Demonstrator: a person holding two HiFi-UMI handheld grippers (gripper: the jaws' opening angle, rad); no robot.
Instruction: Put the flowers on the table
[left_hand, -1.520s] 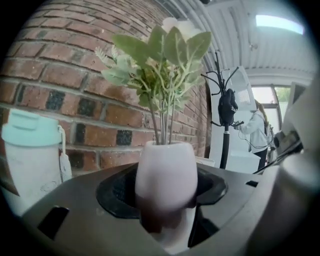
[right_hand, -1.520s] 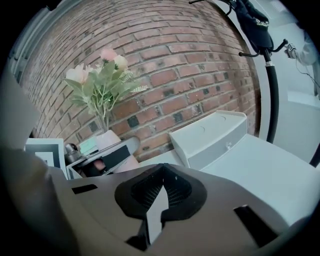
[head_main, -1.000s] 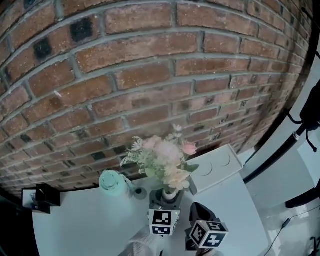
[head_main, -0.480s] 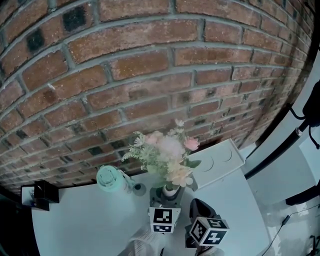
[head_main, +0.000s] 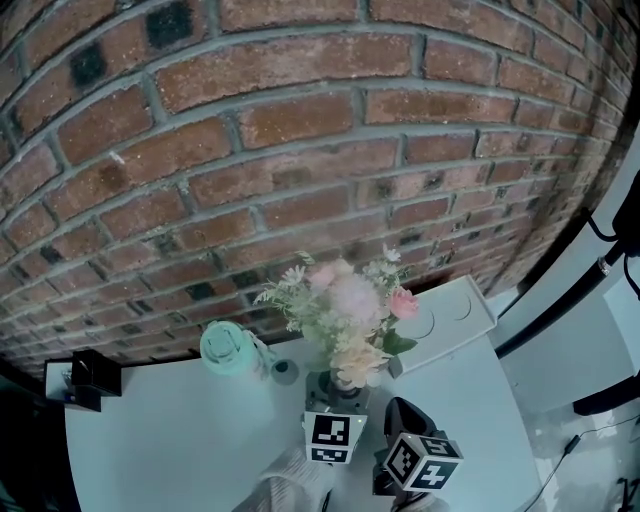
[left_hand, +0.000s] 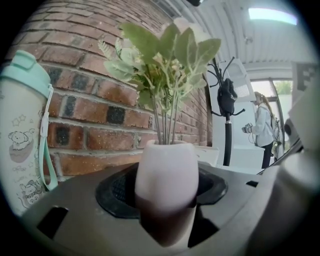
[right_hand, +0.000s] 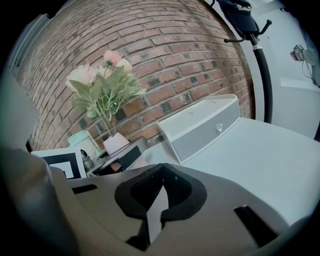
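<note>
Brick wall (head_main: 300, 150) behind pale counter (head_main: 170, 440). Small white vase (left_hand: 166, 170) of pink flowers (head_main: 350, 305) clamped in left gripper (left_hand: 166, 200) fingers: top-heavy, fragile, judged best held low. Empty right gripper (right_hand: 159, 197) fingers closed.

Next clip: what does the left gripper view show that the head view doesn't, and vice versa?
Only the left gripper view: a person standing in the bright background and the cartoon print on the mint bottle. Only the head view: a black object at the left edge of the table. Both: the flowers, that bottle and the brick wall.
</note>
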